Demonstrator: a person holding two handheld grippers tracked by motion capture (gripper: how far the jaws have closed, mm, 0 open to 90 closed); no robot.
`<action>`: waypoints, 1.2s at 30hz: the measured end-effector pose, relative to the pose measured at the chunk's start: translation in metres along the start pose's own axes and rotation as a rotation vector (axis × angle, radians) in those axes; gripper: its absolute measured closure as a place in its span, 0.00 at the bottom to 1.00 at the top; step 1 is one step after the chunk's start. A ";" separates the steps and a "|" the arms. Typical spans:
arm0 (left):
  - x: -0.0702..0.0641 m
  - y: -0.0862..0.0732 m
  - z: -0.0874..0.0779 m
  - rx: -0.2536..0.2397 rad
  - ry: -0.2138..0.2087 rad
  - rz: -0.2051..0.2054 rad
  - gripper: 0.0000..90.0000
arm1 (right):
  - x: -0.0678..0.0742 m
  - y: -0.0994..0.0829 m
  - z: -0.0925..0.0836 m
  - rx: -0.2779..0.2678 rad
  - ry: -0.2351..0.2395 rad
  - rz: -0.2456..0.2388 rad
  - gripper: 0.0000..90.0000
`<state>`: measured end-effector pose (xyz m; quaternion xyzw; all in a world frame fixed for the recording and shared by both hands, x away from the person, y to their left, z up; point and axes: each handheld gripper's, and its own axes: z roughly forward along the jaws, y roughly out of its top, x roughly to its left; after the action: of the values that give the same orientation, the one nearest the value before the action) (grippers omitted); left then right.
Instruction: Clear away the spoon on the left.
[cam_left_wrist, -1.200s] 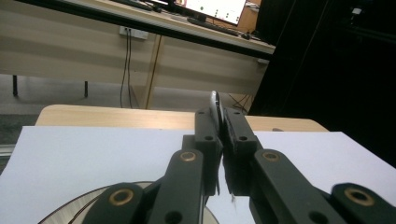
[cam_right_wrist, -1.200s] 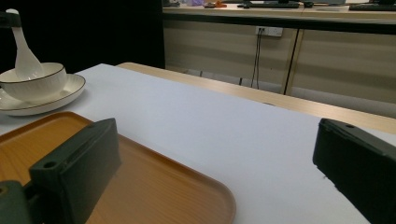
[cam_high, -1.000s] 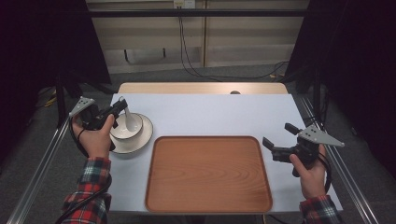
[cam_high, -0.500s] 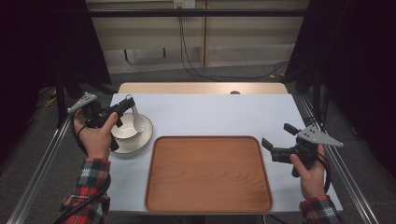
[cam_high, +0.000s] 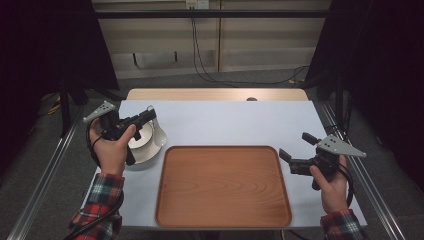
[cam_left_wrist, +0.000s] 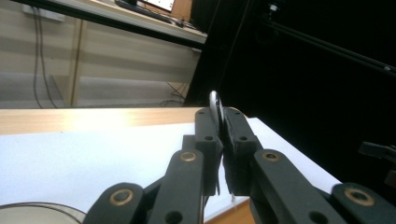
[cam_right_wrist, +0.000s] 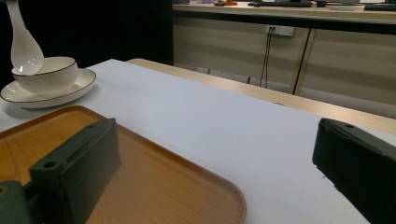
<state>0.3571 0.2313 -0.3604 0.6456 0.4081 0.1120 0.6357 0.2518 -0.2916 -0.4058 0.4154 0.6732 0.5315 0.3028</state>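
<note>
A white ceramic spoon (cam_right_wrist: 21, 44) is held upright, handle up, its glossy rounded scoop hanging at the rim of the bowl (cam_right_wrist: 46, 74). Its thin handle end (cam_left_wrist: 215, 105) is clamped between closed black pads. The bowl, white with a dark line along its rim, is seated on a matching plate (cam_right_wrist: 51, 93) just beyond the far left corner of the wooden tray (cam_high: 222, 187).

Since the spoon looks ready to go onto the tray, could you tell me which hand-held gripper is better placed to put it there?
Left: the left hand-held gripper grips the white spoon above the bowl; the right hand-held gripper is open.
</note>
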 end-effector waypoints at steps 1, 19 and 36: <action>-0.001 -0.001 0.001 0.000 -0.003 0.004 0.95 | 0.000 0.000 0.000 0.001 0.003 -0.002 0.01; -0.023 -0.025 0.009 0.044 -0.101 -0.011 0.95 | 0.000 0.000 0.000 0.002 0.006 -0.001 0.01; -0.031 -0.046 0.010 0.079 -0.133 -0.017 0.95 | 0.002 0.000 0.001 0.012 0.013 -0.006 0.01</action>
<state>0.3261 0.1970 -0.3923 0.6728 0.3745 0.0475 0.6363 0.2519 -0.2896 -0.4064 0.4116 0.6798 0.5292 0.2975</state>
